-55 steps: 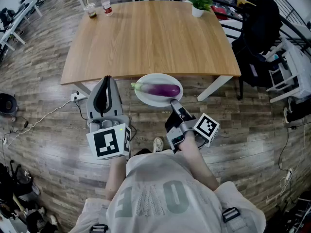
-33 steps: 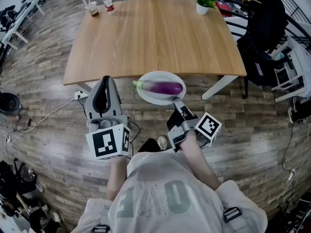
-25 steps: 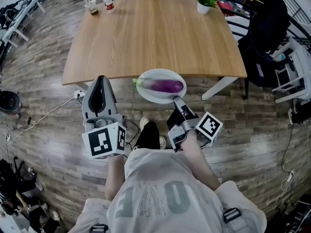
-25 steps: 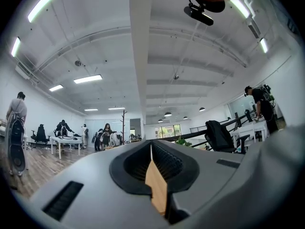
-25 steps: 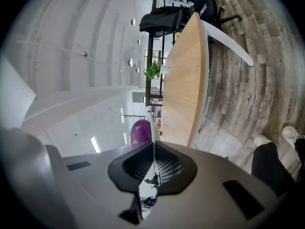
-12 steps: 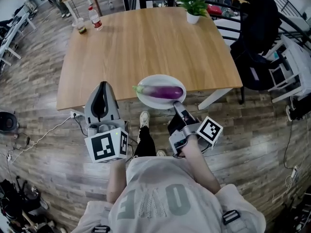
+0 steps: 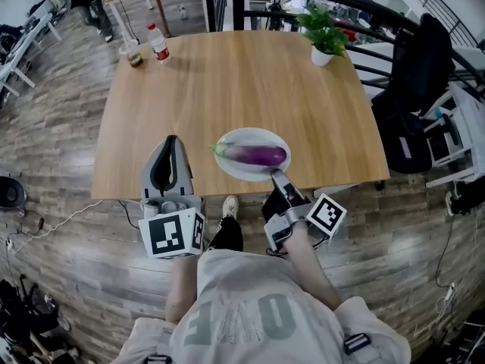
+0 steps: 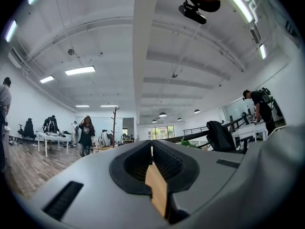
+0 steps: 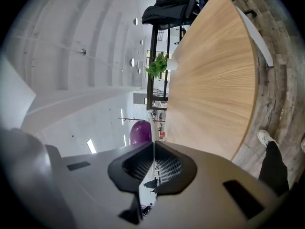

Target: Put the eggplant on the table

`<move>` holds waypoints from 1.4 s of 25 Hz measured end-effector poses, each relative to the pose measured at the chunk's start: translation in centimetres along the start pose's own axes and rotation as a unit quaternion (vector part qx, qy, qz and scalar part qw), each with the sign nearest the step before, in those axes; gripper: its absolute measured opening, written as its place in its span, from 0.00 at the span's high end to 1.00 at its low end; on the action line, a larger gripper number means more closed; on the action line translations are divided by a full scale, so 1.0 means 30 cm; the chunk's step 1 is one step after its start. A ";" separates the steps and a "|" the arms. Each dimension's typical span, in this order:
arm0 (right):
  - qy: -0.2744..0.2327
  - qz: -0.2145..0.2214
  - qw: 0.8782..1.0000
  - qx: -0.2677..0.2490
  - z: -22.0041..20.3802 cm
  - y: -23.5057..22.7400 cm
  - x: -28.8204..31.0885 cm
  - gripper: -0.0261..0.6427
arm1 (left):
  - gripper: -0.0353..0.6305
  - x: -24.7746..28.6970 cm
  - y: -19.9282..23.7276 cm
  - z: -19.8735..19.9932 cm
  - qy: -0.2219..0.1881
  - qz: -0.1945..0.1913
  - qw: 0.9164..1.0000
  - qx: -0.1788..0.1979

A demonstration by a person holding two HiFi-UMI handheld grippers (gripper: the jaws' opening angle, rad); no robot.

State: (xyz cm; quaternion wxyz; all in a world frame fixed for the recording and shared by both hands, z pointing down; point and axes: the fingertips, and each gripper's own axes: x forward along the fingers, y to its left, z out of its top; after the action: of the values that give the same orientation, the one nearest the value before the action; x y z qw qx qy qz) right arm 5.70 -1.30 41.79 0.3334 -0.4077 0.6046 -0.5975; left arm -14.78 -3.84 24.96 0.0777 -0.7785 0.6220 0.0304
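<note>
On plank floor [image 7: 53,135], wooden table [image 7: 227,74], corner plant [image 7: 324,35], bottle [image 7: 158,44]

Print on shirt [image 7: 236,318]: large pale letters, upside down, seemingly "OVE", start hidden. Label on bottle [image 7: 158,45]: too small to read.

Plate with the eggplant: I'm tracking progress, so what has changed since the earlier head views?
The plate with the eggplant, carried by the right gripper clamped on its rim, has moved from over the floor to over the near edge of the table. The left gripper advanced too, shut and empty. Grip unchanged; nothing released.
</note>
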 end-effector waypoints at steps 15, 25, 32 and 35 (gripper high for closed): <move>-0.017 -0.006 1.000 -0.012 0.186 0.091 0.498 0.92 | 0.93 0.569 0.112 -0.016 -0.035 -0.066 0.997 -0.014; 0.027 -0.033 0.999 -0.012 0.272 0.020 0.564 0.92 | 0.93 0.686 0.075 -0.090 0.001 -0.039 0.999 -0.022; 0.051 -0.033 0.998 -0.008 0.274 -0.031 0.609 0.92 | 0.93 0.727 0.052 -0.104 0.007 -0.028 1.000 0.000; 0.058 -0.032 0.998 -0.008 0.277 -0.057 0.626 0.92 | 0.93 0.737 0.059 -0.121 0.016 -0.023 1.000 -0.007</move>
State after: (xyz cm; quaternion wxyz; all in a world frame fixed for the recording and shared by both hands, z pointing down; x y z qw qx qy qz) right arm 4.90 -21.71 44.55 0.2748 -0.3944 0.6144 -0.6256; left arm -11.71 -26.11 25.23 0.0631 -0.7938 0.6045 0.0208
